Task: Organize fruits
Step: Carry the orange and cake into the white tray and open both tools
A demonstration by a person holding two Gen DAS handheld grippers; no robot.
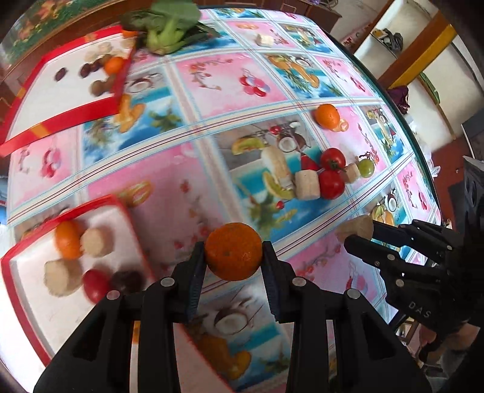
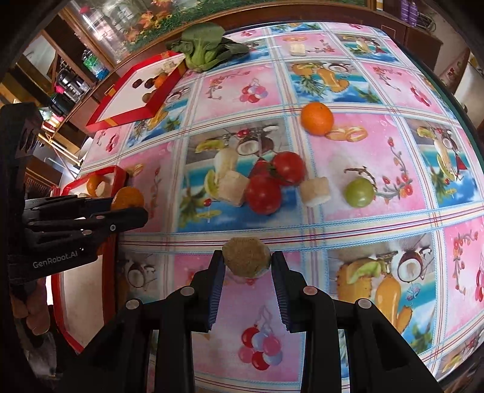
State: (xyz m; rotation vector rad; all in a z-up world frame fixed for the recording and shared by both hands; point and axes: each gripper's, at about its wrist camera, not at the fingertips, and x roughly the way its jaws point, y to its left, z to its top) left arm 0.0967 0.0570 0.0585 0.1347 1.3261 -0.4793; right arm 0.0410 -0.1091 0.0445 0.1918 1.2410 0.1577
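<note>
My left gripper (image 1: 233, 252) is shut on an orange (image 1: 233, 251) and holds it above the table, right of the near red tray (image 1: 18, 257). That tray holds an orange, pale chunks, a tomato and a dark fruit. My right gripper (image 2: 246, 260) is shut on a tan round chunk (image 2: 246, 257) above the table; it also shows in the left wrist view (image 1: 355, 231). On the table lie an orange (image 2: 317, 118), two tomatoes (image 2: 273, 183), pale chunks (image 2: 314, 190) and a green fruit (image 2: 360, 192).
A far red tray (image 1: 60, 121) at the back left holds dark fruits and an orange. A leafy green vegetable (image 1: 169, 27) lies beside it. A pale block (image 2: 298, 48) sits at the far edge. The table edge (image 1: 402, 121) runs along the right.
</note>
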